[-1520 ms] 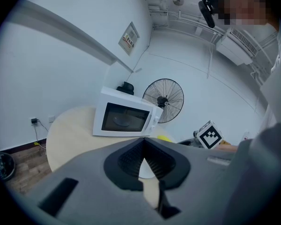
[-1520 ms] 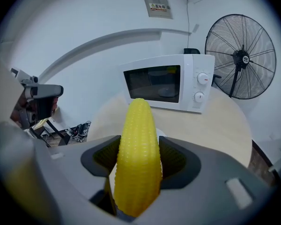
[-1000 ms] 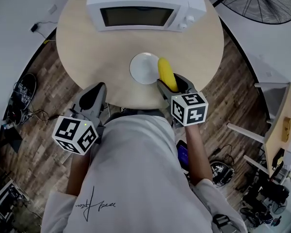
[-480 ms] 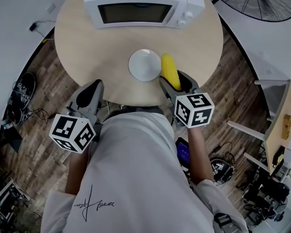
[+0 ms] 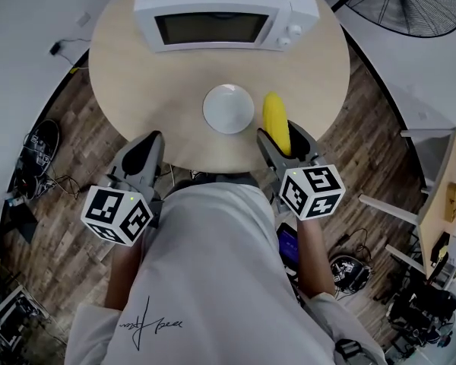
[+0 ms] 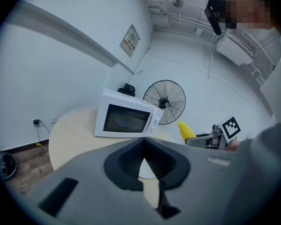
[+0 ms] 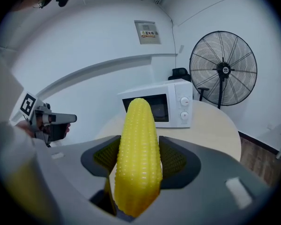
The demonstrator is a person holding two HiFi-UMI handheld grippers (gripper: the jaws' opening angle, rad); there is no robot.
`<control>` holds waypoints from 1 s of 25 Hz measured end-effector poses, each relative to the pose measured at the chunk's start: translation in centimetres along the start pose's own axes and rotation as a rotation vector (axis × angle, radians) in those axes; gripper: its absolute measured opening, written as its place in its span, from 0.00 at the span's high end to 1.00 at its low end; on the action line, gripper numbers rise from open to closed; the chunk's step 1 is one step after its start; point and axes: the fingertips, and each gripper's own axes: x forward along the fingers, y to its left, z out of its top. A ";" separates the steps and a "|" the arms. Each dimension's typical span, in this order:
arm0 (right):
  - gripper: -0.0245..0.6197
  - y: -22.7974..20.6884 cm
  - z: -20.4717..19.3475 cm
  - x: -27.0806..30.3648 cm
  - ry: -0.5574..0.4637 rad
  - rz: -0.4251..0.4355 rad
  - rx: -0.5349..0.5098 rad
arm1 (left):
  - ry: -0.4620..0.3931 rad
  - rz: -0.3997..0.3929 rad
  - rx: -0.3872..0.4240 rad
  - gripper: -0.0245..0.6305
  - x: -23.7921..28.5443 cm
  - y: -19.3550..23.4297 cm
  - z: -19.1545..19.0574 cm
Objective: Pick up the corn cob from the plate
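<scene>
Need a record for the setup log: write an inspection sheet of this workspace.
Surface: round wooden table, mostly bare.
Job's things: corn cob is off the plate, which is empty.
Clutter: microwave at the far edge, door shut.
Grippers: right gripper shut on the corn cob; left gripper has its jaws together, nothing between.
Cables: loose cables on the floor, left of the table.
Surroundings: standing fan, wooden floor.

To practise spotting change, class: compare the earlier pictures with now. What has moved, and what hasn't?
The right gripper, jaws still clamped on the corn cob, has carried it rightward, clear of the plate. The plate, microwave and left gripper, jaws shut, stayed put.
</scene>
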 end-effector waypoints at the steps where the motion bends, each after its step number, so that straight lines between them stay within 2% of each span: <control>1: 0.55 0.0 0.2 -0.2 -0.008 -0.002 0.000 | 0.002 -0.001 0.005 0.97 0.0 -0.1 0.0; 13: 0.55 -0.5 1.4 -2.9 -0.138 -0.033 0.000 | -0.020 -0.021 -0.014 0.97 -0.5 -1.1 0.6; 18: 0.55 -0.2 1.1 -3.6 -0.126 -0.036 -0.042 | -0.070 0.019 -0.023 0.97 -1.6 -0.8 1.2; 25: 0.55 0.3 2.4 -3.7 -0.141 0.017 -0.066 | -0.064 0.012 -0.001 0.97 -1.7 -1.1 1.5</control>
